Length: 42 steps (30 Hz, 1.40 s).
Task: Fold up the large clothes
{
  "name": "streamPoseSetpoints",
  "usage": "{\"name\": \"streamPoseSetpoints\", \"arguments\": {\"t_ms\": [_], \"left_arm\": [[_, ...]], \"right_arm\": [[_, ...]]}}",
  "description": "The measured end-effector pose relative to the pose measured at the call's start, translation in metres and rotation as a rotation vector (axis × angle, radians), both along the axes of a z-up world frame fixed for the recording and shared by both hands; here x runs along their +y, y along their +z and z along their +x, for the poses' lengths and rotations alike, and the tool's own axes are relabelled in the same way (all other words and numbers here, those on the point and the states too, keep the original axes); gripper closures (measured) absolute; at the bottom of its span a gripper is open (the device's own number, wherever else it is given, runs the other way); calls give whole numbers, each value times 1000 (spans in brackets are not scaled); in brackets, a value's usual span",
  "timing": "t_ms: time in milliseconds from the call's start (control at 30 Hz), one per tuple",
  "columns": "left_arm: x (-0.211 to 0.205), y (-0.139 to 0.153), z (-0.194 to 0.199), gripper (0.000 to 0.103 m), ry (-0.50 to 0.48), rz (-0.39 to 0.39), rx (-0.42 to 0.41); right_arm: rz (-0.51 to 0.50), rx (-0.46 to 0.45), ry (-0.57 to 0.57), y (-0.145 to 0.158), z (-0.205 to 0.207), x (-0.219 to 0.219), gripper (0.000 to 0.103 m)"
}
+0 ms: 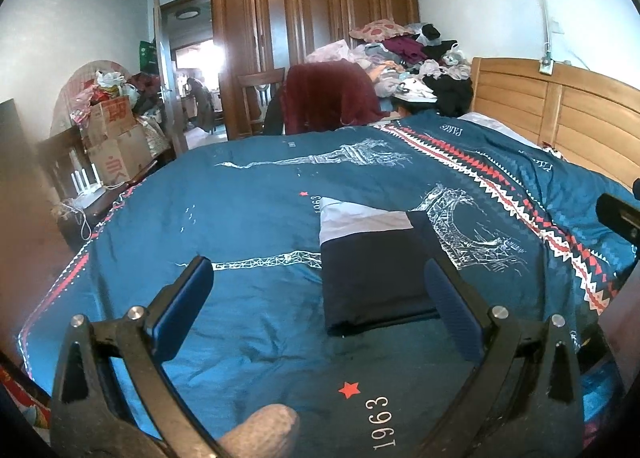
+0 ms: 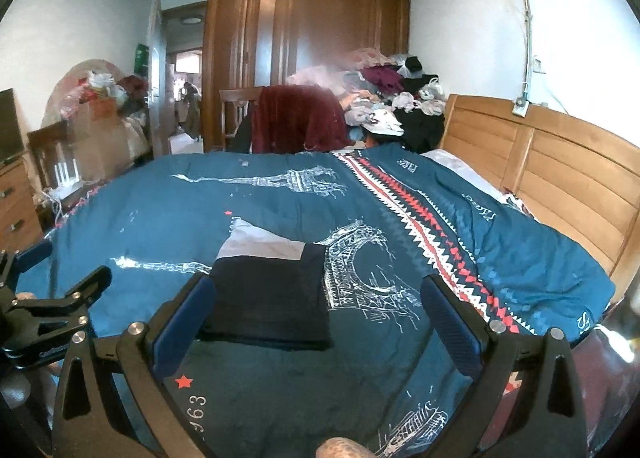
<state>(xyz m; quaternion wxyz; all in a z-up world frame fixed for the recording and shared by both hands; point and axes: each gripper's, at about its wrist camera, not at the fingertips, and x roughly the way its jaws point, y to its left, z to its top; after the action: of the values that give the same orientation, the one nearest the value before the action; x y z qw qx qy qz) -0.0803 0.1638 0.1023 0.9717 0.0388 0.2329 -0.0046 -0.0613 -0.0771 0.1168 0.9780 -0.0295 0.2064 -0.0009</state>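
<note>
A folded garment, dark navy with a pale lilac-grey band at its far end (image 1: 372, 262) (image 2: 272, 290), lies flat on the blue Eiffel-tower duvet (image 1: 248, 193) (image 2: 192, 209). My left gripper (image 1: 316, 290) hovers above the bed just short of the garment, open wide with nothing between its blue pads. My right gripper (image 2: 316, 298) is likewise open and empty, held over the duvet with the garment at its left finger (image 2: 188, 306). The left gripper's frame (image 2: 52, 318) shows at the left edge of the right wrist view.
A wooden headboard (image 1: 560, 113) (image 2: 560, 173) bounds the bed on the right. Past the far side stand a chair draped in maroon cloth (image 1: 328, 97) (image 2: 300, 117), a heap of clothes (image 1: 408, 57), a wardrobe (image 1: 312, 17), and cardboard boxes (image 1: 116, 137) on the left.
</note>
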Motion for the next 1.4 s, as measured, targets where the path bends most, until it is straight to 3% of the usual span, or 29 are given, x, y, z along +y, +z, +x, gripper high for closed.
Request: {"name": "streamPoseSetpoints", "arguments": {"t_ms": [300,1133,1400], "left_arm": [[0,0,-3,0,-10,3,-3],[-1,-1,-1,0,-20,17,7],[0,-3,-3,0,-23,6,13]], "right_arm": [[6,49,61,-11,1,5,0],[28,68,53,-20,5,3,0],[19,127,9,-34,31,1,0]]}}
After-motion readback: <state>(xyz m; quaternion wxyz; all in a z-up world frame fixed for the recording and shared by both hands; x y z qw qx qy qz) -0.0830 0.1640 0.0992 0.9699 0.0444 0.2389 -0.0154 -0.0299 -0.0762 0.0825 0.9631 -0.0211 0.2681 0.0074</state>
